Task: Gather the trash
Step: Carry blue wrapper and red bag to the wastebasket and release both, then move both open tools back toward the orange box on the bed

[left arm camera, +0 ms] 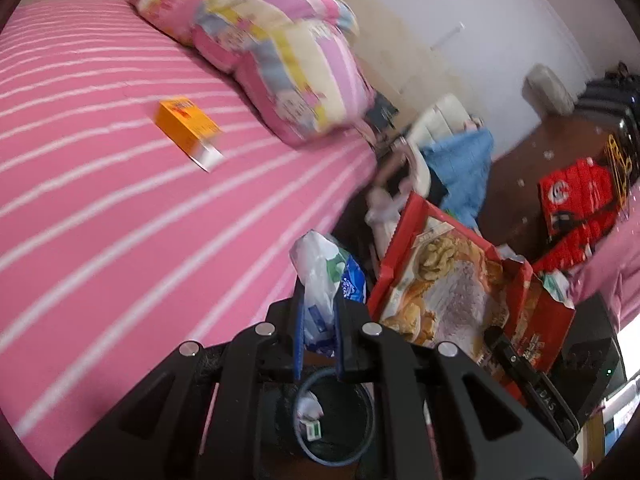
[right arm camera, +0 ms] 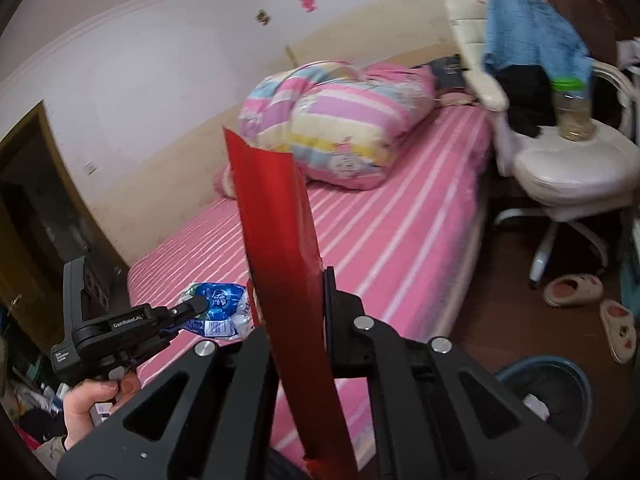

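Note:
My left gripper (left arm camera: 318, 312) is shut on a blue-and-white plastic wrapper (left arm camera: 320, 276), which it holds above a round dark bin (left arm camera: 362, 446) on the floor. The bin shows a few scraps inside. My right gripper (right arm camera: 296, 276) is shut on a large red snack bag (right arm camera: 280, 232), which stands upright between the fingers. That bag (left arm camera: 448, 280) appears to the right in the left wrist view, with food pictures on it. An orange box (left arm camera: 188, 126) lies on the pink striped bed (left arm camera: 120, 220). The left gripper (right arm camera: 192, 304) and its wrapper (right arm camera: 220, 308) show in the right wrist view.
A folded pastel quilt (right arm camera: 332, 120) and a pillow (left arm camera: 168, 4) lie at the head of the bed. A white office chair (right arm camera: 568, 160) with blue cloth and a jar stands beside the bed. Slippers (right arm camera: 572, 290) lie on the brown floor. The bin (right arm camera: 576, 376) shows at lower right. Red packages (left arm camera: 576, 196) sit far right.

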